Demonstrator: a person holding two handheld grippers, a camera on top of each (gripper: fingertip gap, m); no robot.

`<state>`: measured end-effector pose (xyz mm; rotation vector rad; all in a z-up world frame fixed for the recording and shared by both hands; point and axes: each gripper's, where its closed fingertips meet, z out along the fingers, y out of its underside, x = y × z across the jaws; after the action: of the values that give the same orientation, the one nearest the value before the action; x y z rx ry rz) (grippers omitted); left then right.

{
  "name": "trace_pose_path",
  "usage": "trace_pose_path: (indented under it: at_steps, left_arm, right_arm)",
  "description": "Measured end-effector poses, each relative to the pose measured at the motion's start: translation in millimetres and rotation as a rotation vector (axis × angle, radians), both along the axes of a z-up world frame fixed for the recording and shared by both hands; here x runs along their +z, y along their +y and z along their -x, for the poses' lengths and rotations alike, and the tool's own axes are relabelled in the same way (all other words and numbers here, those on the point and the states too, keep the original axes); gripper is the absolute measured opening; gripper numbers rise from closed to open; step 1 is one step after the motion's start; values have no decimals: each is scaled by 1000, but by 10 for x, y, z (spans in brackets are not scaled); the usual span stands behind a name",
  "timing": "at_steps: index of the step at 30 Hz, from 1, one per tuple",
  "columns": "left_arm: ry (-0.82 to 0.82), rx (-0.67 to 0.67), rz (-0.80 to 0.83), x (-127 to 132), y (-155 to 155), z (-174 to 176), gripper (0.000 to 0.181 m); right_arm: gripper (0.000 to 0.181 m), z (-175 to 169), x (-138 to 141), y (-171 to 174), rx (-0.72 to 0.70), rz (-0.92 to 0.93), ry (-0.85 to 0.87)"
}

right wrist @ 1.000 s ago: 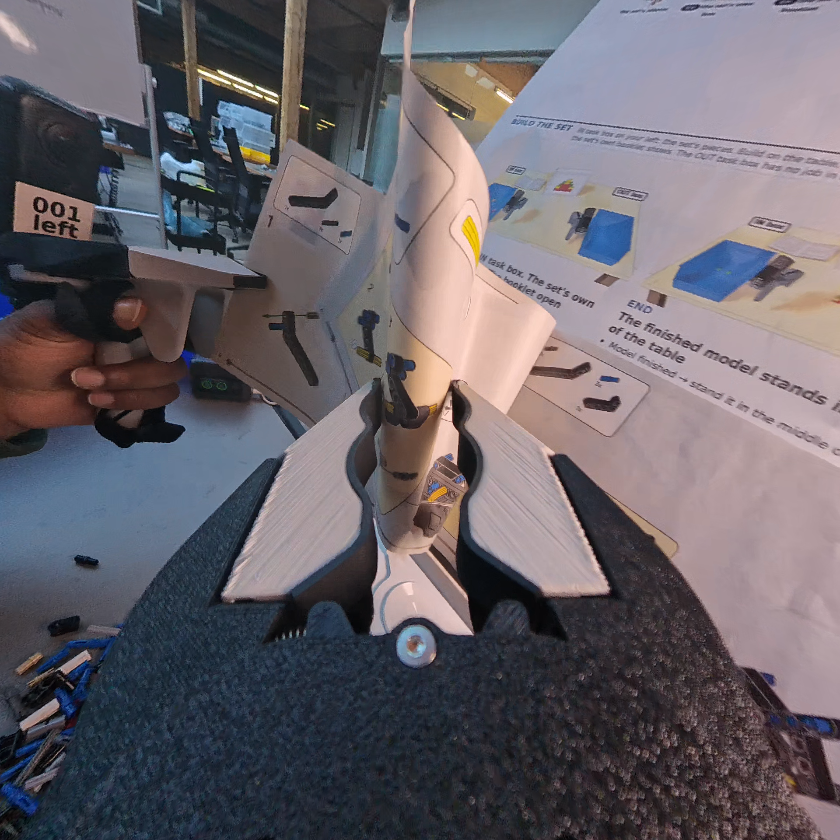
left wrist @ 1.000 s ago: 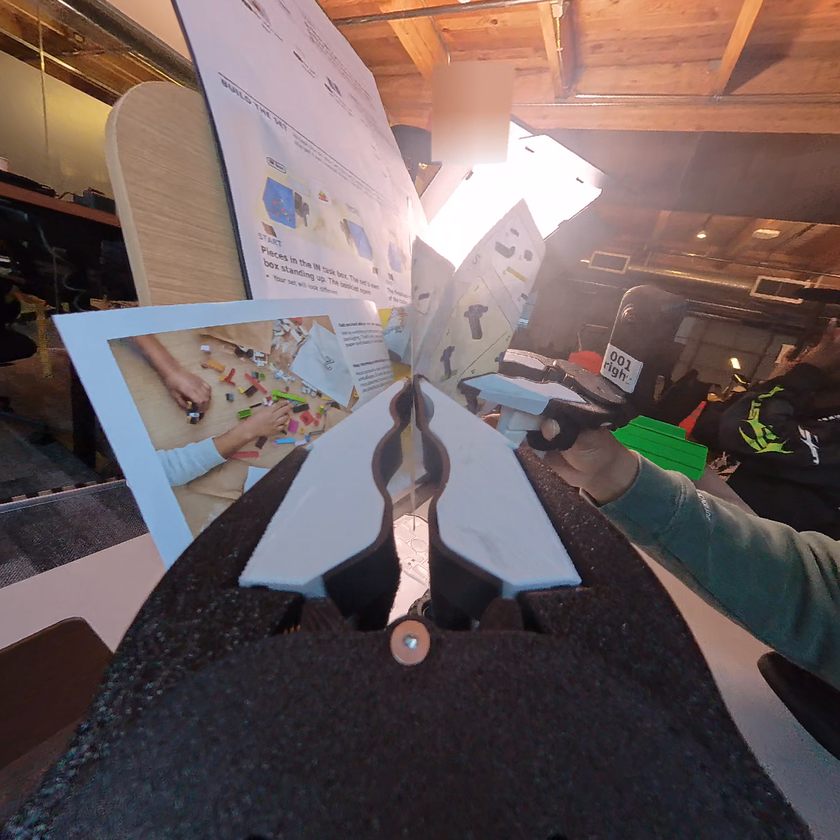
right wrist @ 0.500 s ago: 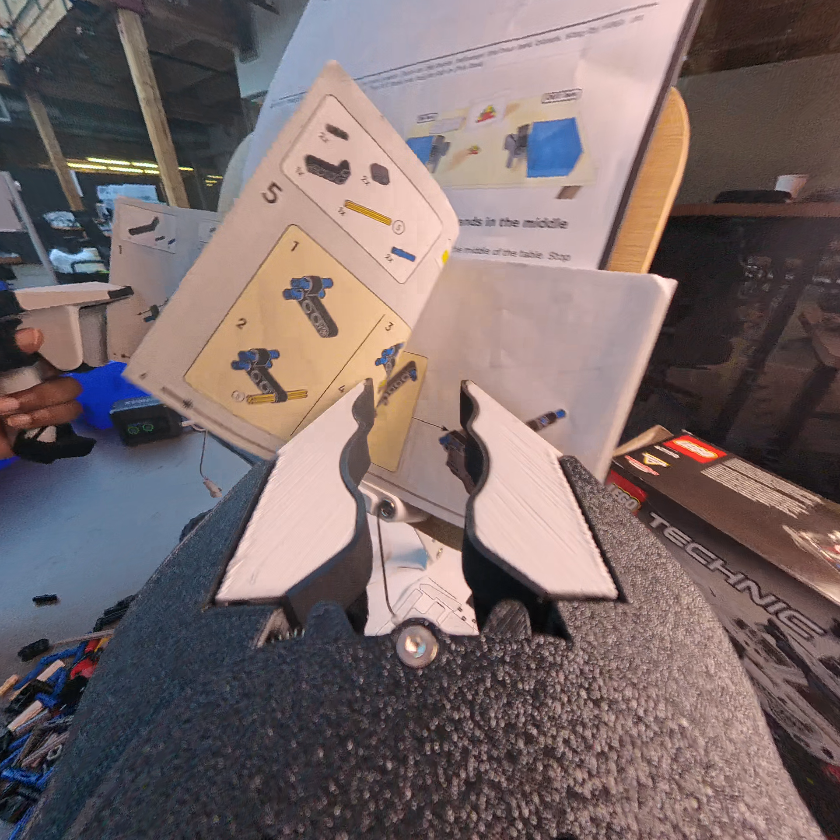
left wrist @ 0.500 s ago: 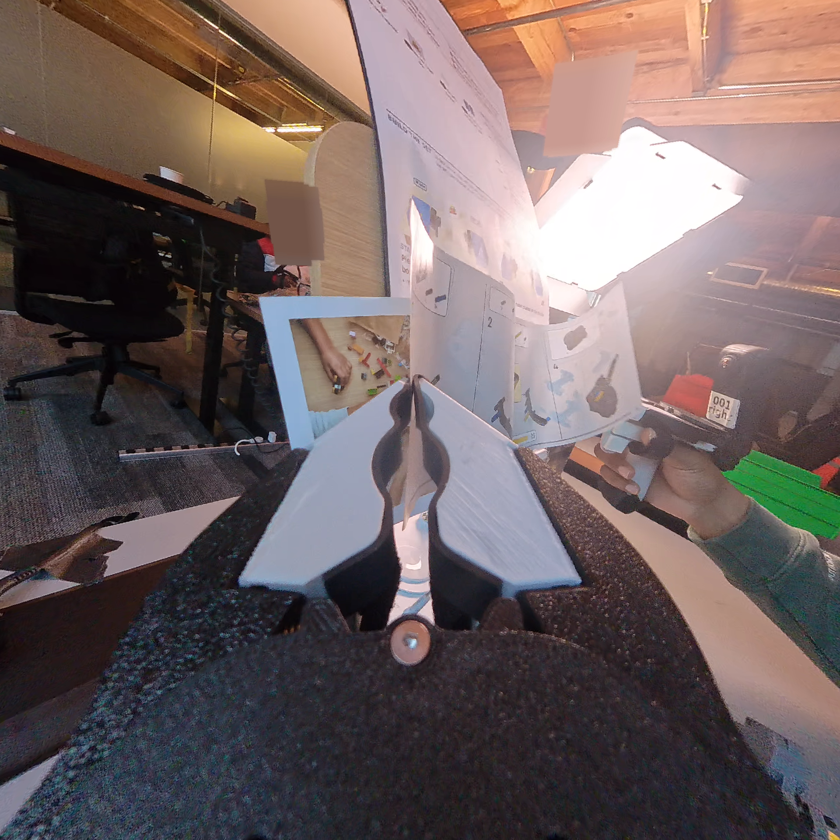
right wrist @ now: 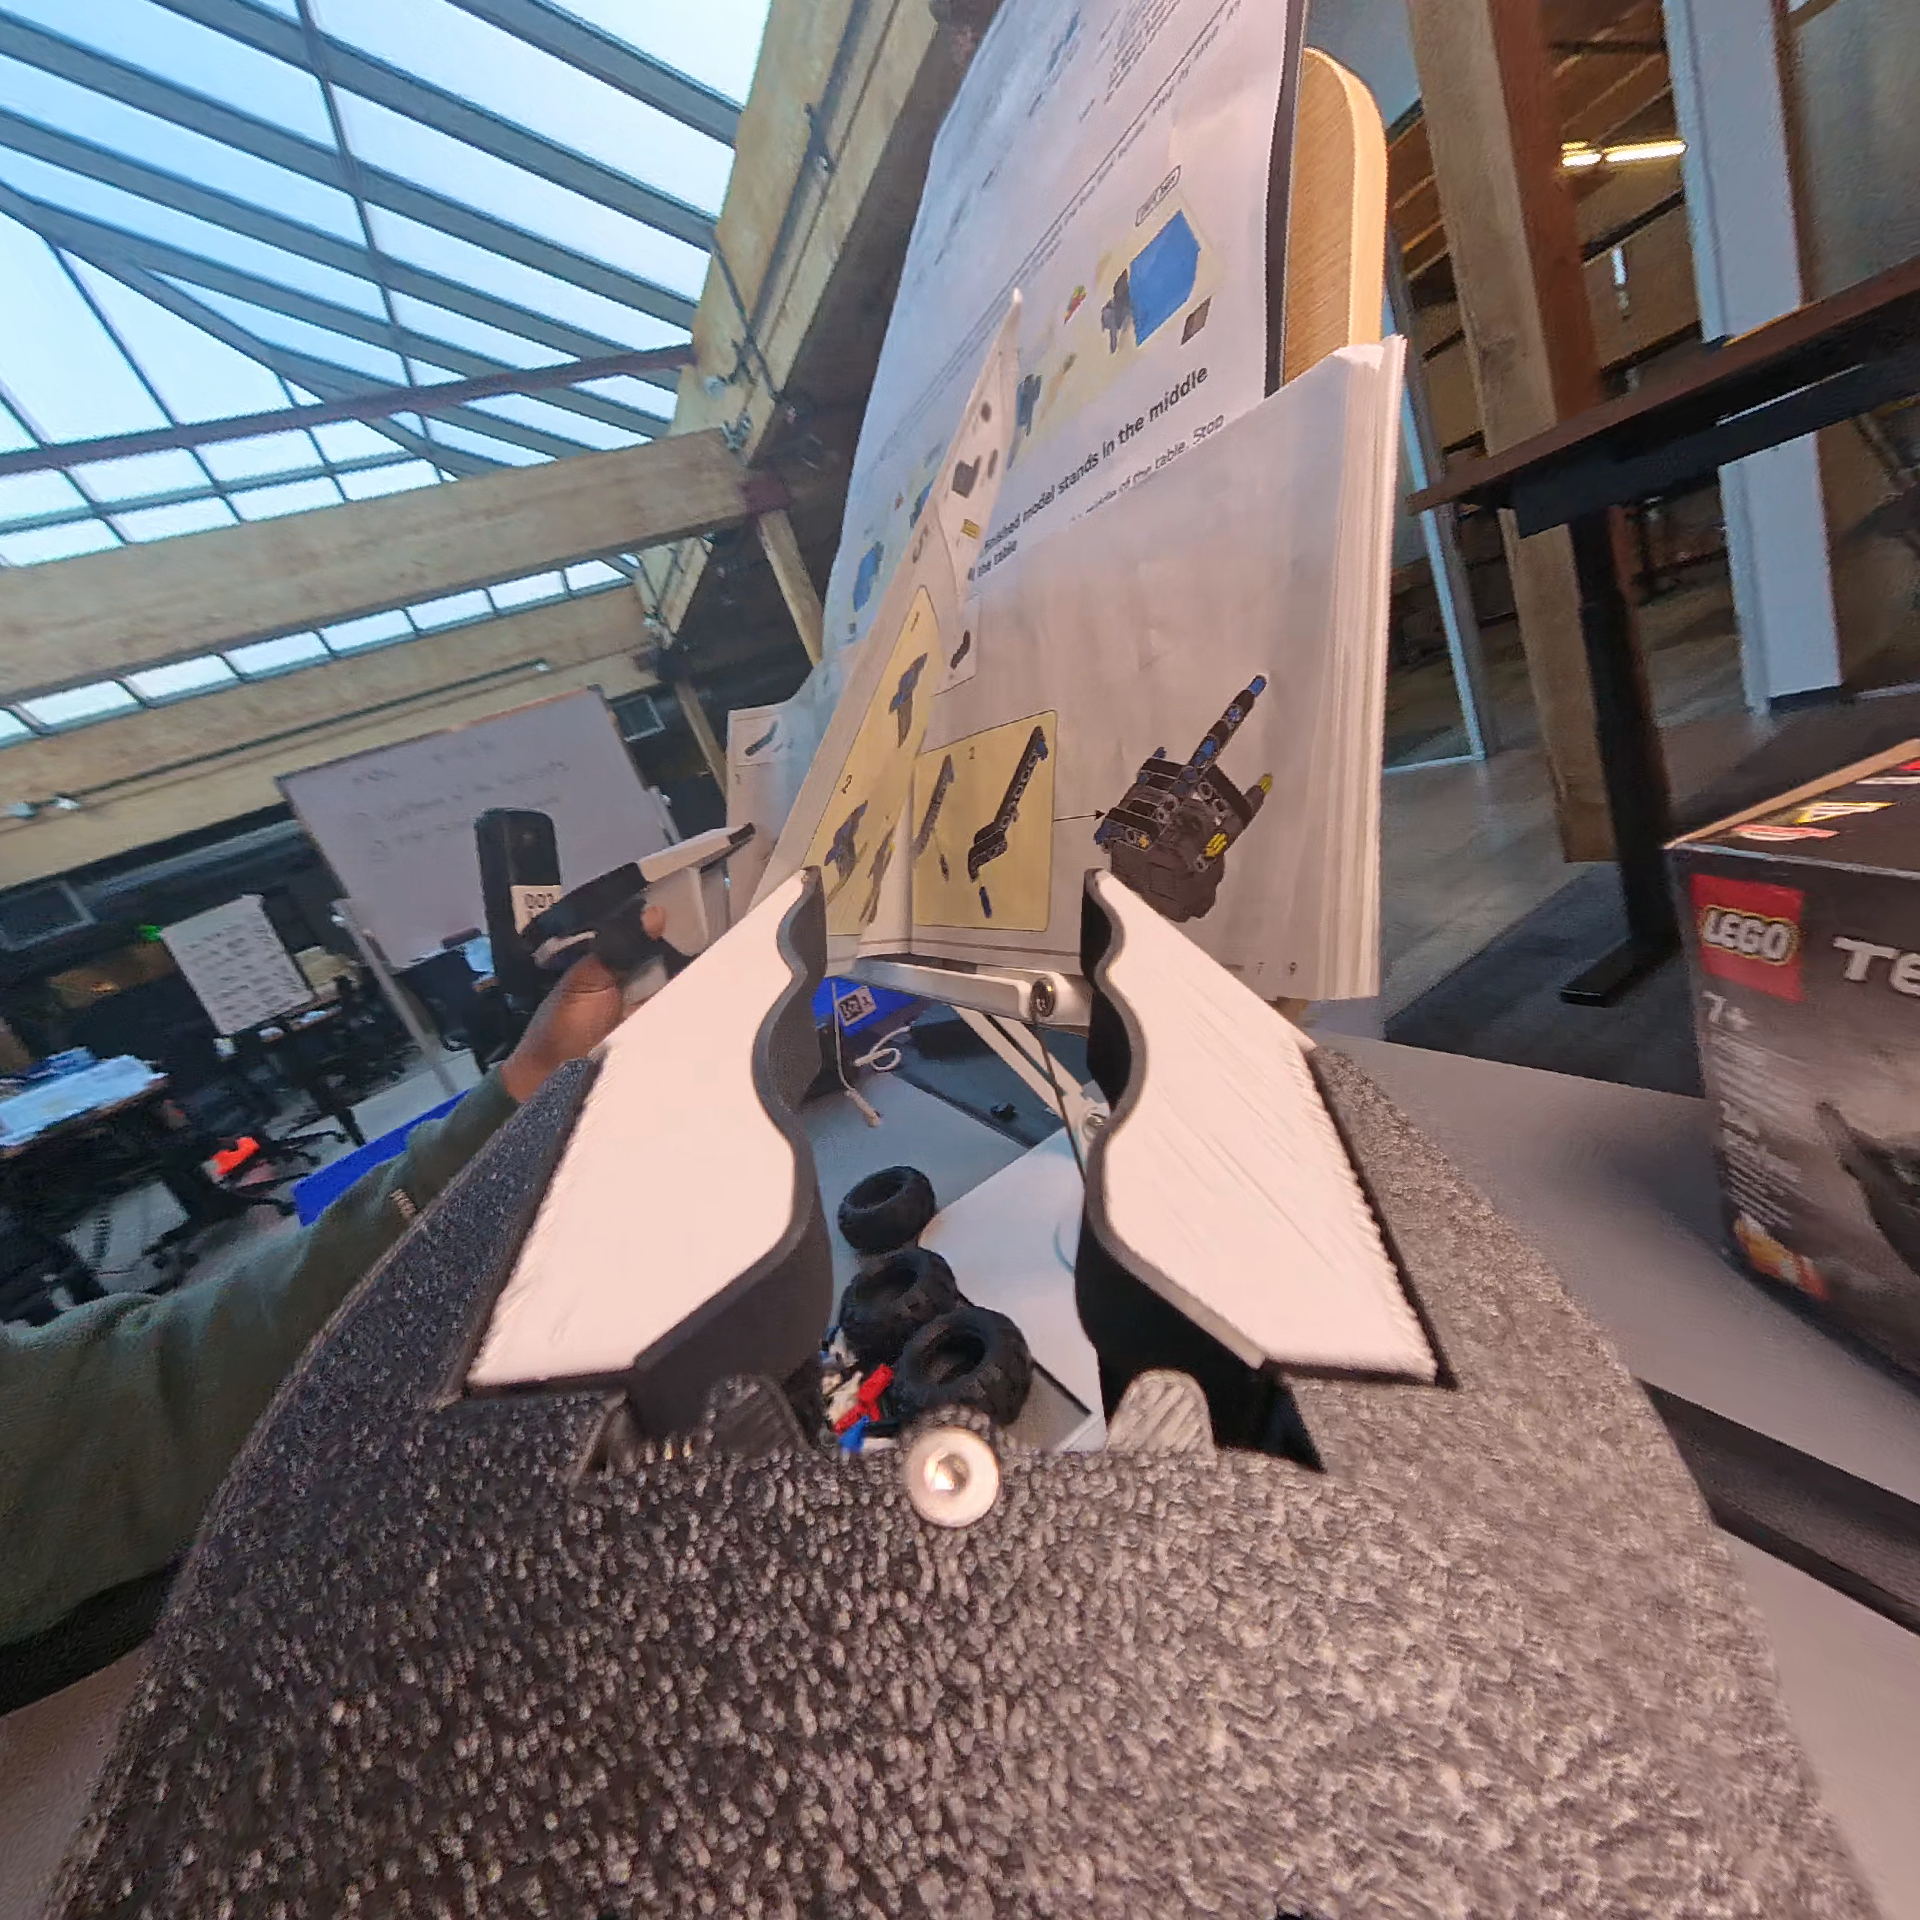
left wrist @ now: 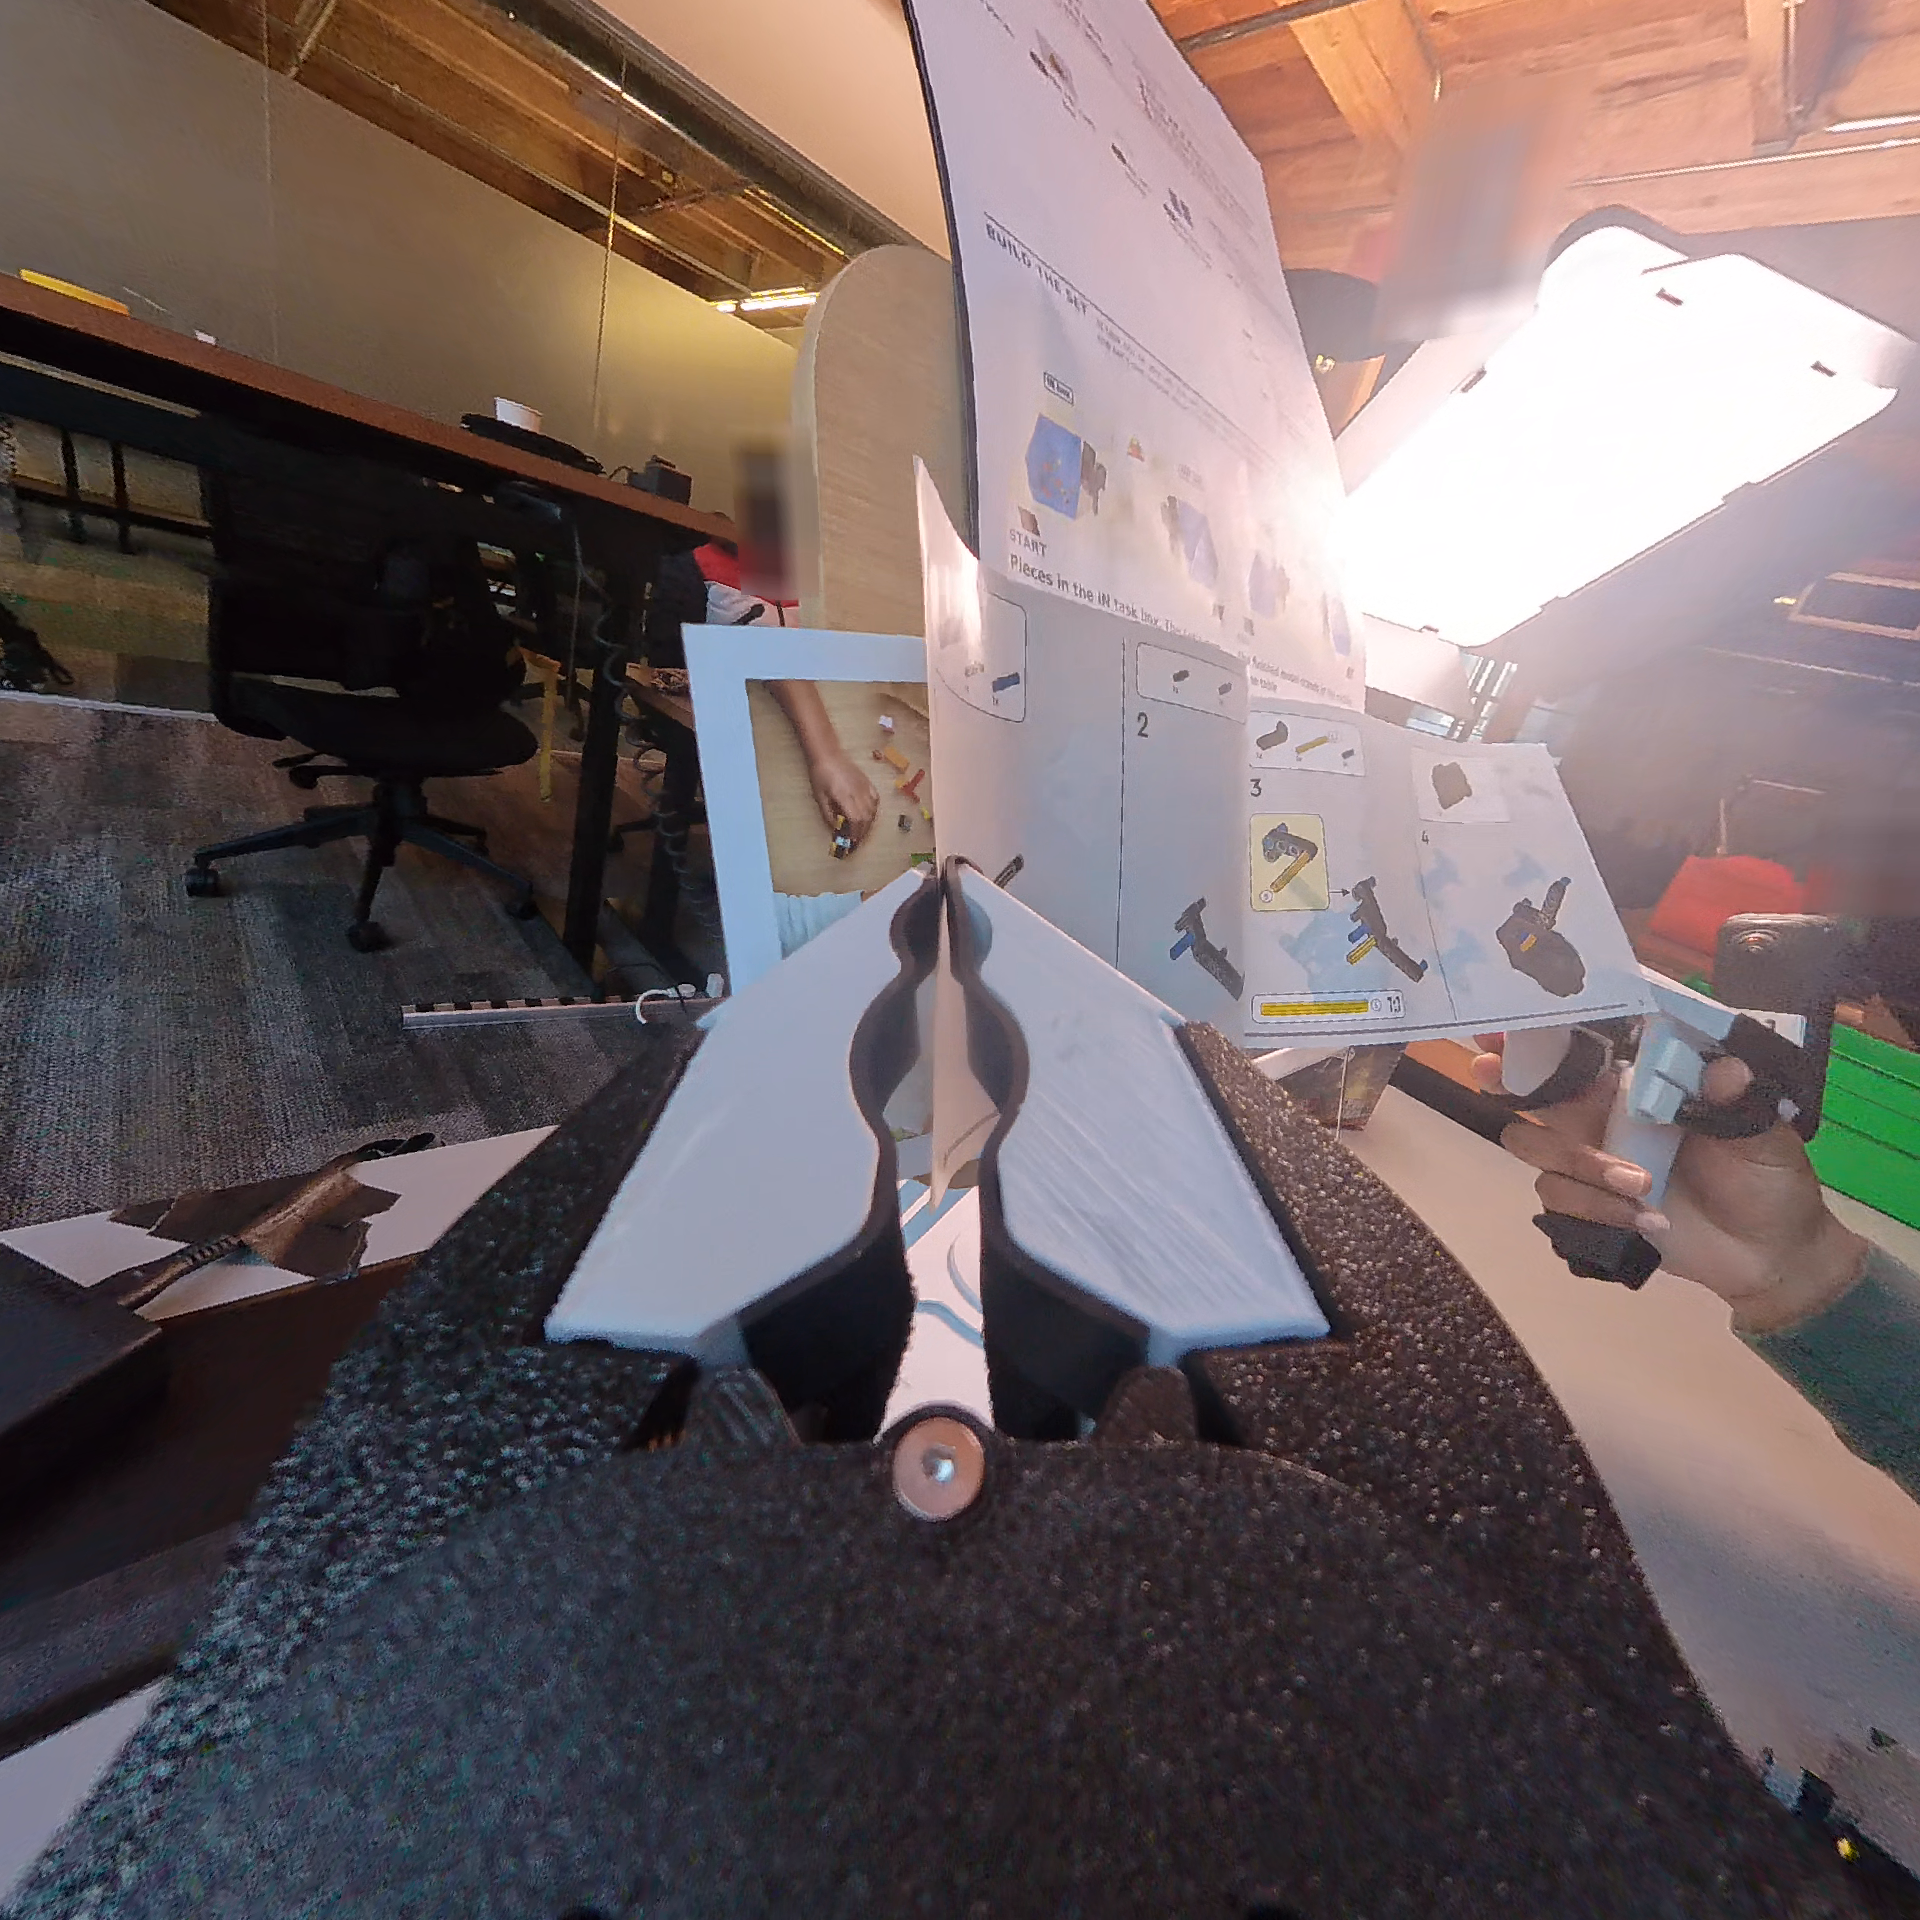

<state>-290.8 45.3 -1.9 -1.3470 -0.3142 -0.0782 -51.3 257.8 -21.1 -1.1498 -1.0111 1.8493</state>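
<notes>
At a grey table [right wrist: 1621, 1174], the left gripper [left wrist: 943, 883] stayed clamped on a page of the building booklet [left wrist: 1340, 883], held up before a tall instruction sheet [left wrist: 1122, 343]. The right gripper [right wrist: 945, 904], pinching pages a second earlier, had let go and hung wide open and empty near the booklet's propped half, above three black tyres [right wrist: 914, 1299].

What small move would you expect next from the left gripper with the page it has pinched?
Probably carry the page farther over to its side and lay it flat before letting go. The left gripper is shut on a booklet page that stands on edge, mid-turn, while the right gripper is open and apart from the propped booklet, so only the left controls that page.
</notes>
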Motion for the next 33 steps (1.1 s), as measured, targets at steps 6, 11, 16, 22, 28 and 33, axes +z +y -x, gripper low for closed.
trace_pose_path:
  at_steps: [6, 11, 16, 22, 28, 33]
  left_arm:
    - [2, 10, 5, -23, 3, 18, 0]
    - [2, 15, 6, -28, 5, 33, 0]
    - [6, 19, 10, -34, 13, 39, 0]
    - [53, 69, 50, -85, 21, 128, 0]
    - [147, 159, 123, -203, 66, 237, 0]
    - [196, 230, 161, -217, 60, 276, 5]
  right_arm:
    - [53, -110, 157, -75, 136, 91, 98]
    - [62, -115, 133, -81, 109, 21, 78]
    - [0, 125, -83, 0, -79, -202, -109]
    - [0, 348, -91, 568, -438, -453, -264]
    - [11, 416, -173, 680, -659, -677, -340]
    - [24, 292, -205, 768, -718, -650, -371]
